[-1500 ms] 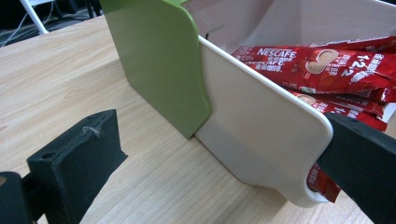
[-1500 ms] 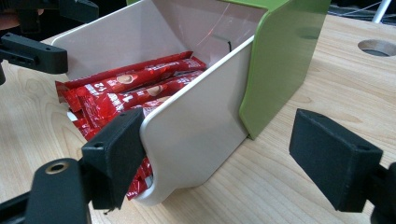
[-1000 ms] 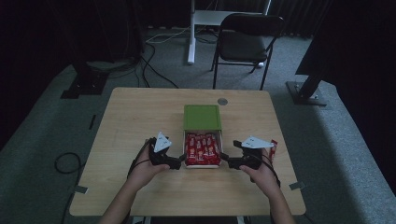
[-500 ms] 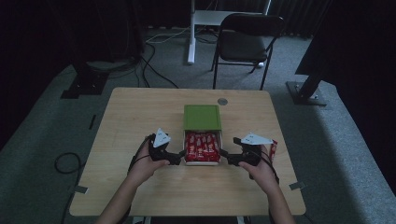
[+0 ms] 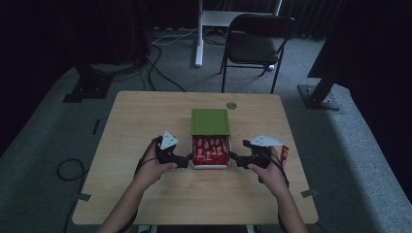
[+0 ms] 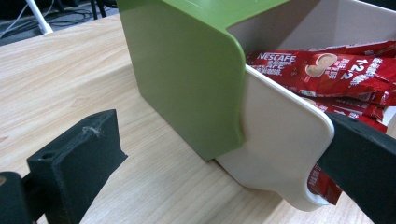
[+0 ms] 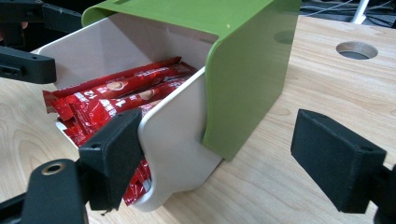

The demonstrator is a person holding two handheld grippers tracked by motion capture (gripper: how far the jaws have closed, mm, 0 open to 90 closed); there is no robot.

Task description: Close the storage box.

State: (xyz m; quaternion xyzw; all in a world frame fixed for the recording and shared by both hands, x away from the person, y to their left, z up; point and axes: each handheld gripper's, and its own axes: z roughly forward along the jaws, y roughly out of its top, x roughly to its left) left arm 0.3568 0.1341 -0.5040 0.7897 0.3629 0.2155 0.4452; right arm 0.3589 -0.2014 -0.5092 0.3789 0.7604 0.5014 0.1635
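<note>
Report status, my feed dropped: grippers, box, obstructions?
Left gripper and right gripper open, flanking the drawer. Drawer slid out of green box, full of red sachets. One sachet loose by right hand.

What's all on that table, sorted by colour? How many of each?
Green: 1, the sleeve over the drawer.
Cream: 1, the pulled-out drawer.
Red: 2 lots, the sachets in the drawer, too overlapped to count, plus a loose red packet by the right hand.
Black: 2, the left gripper and right gripper.
Total: 6.
</note>
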